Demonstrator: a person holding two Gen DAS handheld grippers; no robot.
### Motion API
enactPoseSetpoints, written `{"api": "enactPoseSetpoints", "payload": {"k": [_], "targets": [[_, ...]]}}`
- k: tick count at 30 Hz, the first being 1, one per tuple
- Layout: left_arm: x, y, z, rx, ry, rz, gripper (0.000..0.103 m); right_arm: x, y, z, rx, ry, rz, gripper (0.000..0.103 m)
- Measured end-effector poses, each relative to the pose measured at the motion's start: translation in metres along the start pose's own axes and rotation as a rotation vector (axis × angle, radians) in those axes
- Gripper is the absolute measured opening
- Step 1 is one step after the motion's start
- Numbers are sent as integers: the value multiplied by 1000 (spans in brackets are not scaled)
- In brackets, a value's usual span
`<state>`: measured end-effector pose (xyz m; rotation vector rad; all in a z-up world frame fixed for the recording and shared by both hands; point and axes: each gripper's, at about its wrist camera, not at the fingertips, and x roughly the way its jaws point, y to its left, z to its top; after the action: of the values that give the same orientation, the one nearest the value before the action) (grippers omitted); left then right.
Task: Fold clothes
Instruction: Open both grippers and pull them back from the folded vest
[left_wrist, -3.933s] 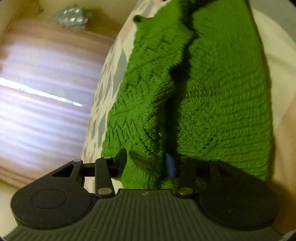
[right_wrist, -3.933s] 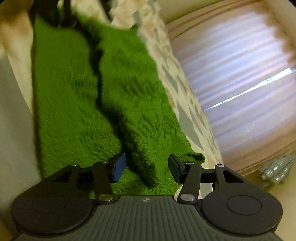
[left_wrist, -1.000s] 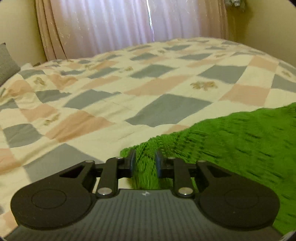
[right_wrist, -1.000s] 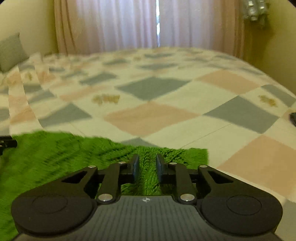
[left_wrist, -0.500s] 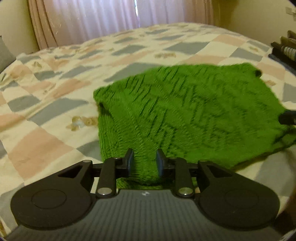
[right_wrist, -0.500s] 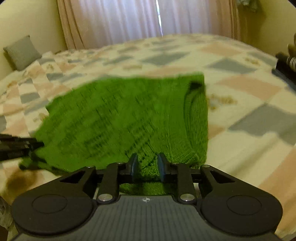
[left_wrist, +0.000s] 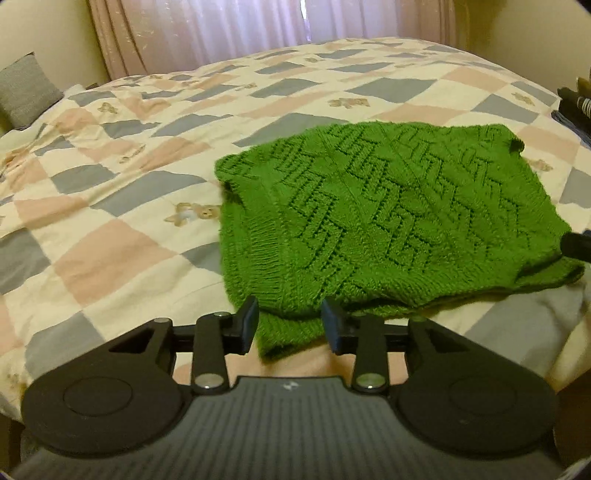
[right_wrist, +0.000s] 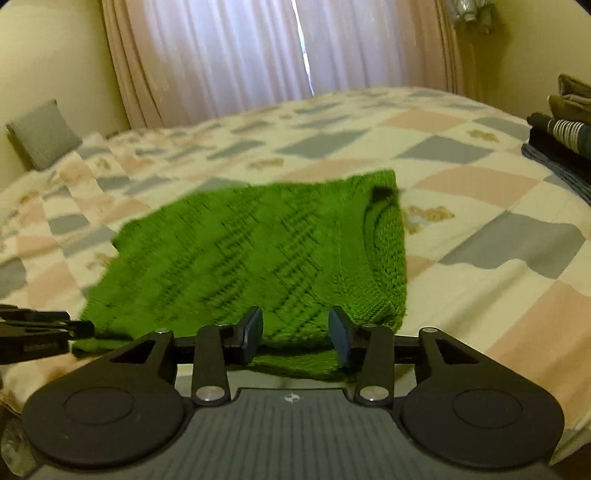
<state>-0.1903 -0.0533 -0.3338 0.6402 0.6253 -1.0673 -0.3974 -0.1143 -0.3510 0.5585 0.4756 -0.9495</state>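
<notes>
The green sweater (right_wrist: 258, 251) blurs in the right view; both tools, left tool (left_wrist: 290, 325) and right tool (right_wrist: 295, 332), are opening, its near hem loose between their pads.

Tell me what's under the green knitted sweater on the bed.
The folded green sweater lies on the checked quilt; its own lower layer shows at the near edge. Whatever else it covers is hidden.

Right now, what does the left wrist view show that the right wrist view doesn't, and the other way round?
Only the left wrist view shows the left gripper from behind, its jaws opening, with the near left corner of the green knit sweater between them, and the knit pattern sharp. Only the right wrist view shows the right gripper from behind, jaws opening over the near right edge, and the clothes stack in full. Both share the folded sweater on the patchwork bedspread, the curtains and grey cushion.
</notes>
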Motion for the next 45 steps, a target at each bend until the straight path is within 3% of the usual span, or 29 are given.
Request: {"api": "enactPoseSetpoints", "payload": {"k": [6, 8, 14, 18, 26, 35, 45], "targets": [[-28, 7, -4, -33, 9, 24, 40, -34, 1, -6, 79, -2, 21, 48], [-40, 8, -7, -42, -4, 22, 41, -46, 3, -9, 82, -9, 15, 55], [-75, 9, -18, -43, -40, 28, 49, -73, 12, -15, 85, -42, 10, 64], [-94, 12, -26, -46, -56, 50, 51, -80, 13, -20, 111, -49, 24, 66], [-116, 19, -36, -68, -65, 104, 59, -81, 18, -23, 112, -42, 65, 81], [-118, 14, -37, -58, -46, 122, 63, -72, 16, -27, 135, -22, 103, 83], [-83, -10, -21, 2, -2, 77, 63, -57, -17, -30, 216, 8, 61, 83]]}}
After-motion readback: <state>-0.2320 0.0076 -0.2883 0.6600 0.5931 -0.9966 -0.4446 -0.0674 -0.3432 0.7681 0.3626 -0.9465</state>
